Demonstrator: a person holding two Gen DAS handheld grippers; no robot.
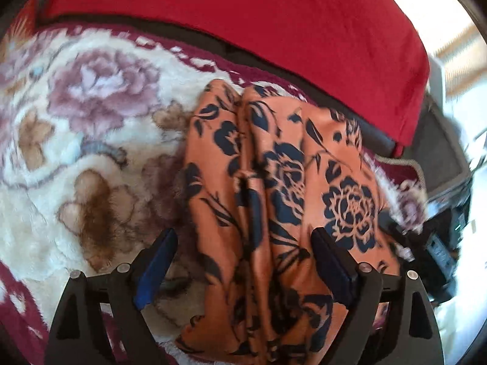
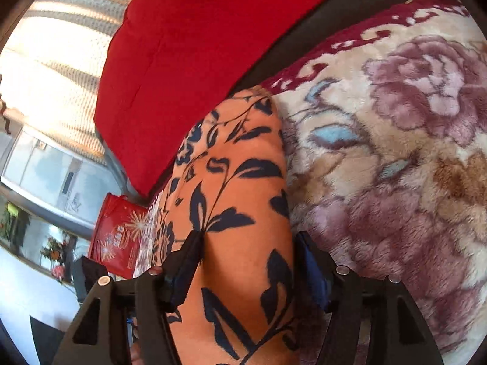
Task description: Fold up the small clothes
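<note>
Orange cloth [image 1: 274, 188] with dark navy flower print lies bunched in long folds on a fluffy floral blanket [image 1: 79, 140], running from mid-frame down to the bottom edge in the left wrist view. Left gripper [image 1: 243, 243] hangs over it, jaws wide apart, nothing clamped; left blue-padded finger over the blanket, right finger over the cloth. Red cushion [image 1: 243, 24] fills the top of the frame, behind the cloth's far end. Some dark gear at right edge, too blurred to name.

Right wrist view: same cloth [image 2: 240, 182] runs up the centre, blanket [image 2: 395, 152] to the right, cushion [image 2: 188, 60] upper left. Right gripper [image 2: 246, 240] jaws apart, cloth lying between them; whether the fingers touch the fabric, cannot tell. Red printed bag [image 2: 117, 240] at lower left, beside the cloth's left edge. Bright window area far left.
</note>
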